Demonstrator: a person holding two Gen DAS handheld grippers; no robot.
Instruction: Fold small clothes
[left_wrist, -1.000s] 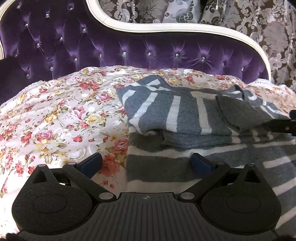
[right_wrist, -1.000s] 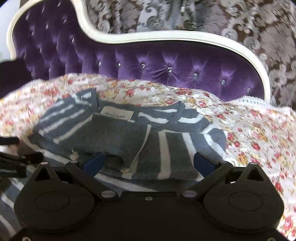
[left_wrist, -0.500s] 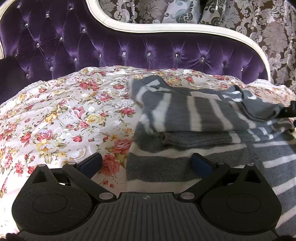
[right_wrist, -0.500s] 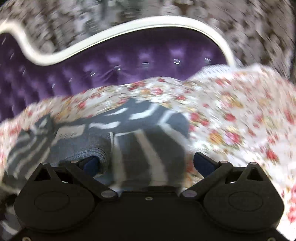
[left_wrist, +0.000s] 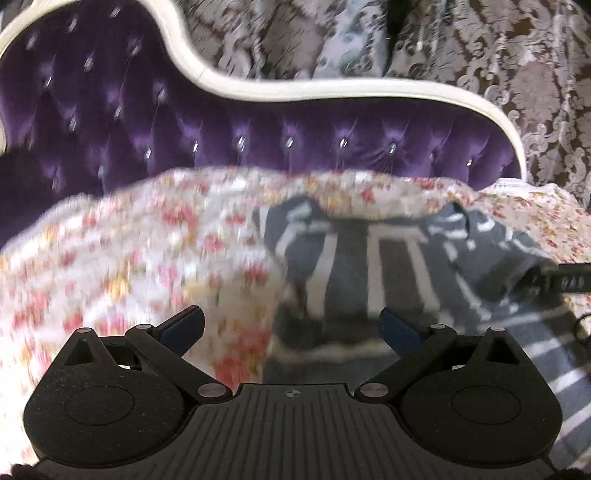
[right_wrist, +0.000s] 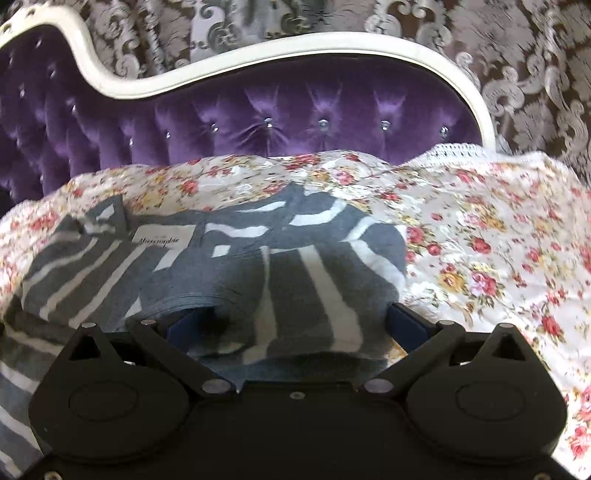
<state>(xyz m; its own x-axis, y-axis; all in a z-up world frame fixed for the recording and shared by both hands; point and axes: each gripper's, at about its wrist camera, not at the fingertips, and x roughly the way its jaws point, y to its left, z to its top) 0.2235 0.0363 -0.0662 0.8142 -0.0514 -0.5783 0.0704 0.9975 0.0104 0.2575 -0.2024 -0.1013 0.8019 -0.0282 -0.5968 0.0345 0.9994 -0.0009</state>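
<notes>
A grey sweater with white stripes (left_wrist: 373, 273) lies partly folded on a floral bedspread (left_wrist: 129, 258). It also shows in the right wrist view (right_wrist: 288, 280), with its white neck label (right_wrist: 162, 240) up. My left gripper (left_wrist: 291, 326) is open, with the sweater's left edge between its blue pads. My right gripper (right_wrist: 295, 325) is open, and the folded sweater bulges up between its pads. The right gripper's black tip (left_wrist: 569, 280) shows at the right edge of the left wrist view, against the sweater.
A purple tufted headboard (right_wrist: 295, 114) with a white curved frame (right_wrist: 258, 55) stands behind the bed. Patterned grey curtains (left_wrist: 517, 74) hang behind it. The bedspread stretches wide to the left of the sweater and to its right (right_wrist: 498, 240).
The left gripper has moved forward and tilted up; its view is blurred. The right gripper swung right, then came back onto the sweater, which has bunched up toward it.
</notes>
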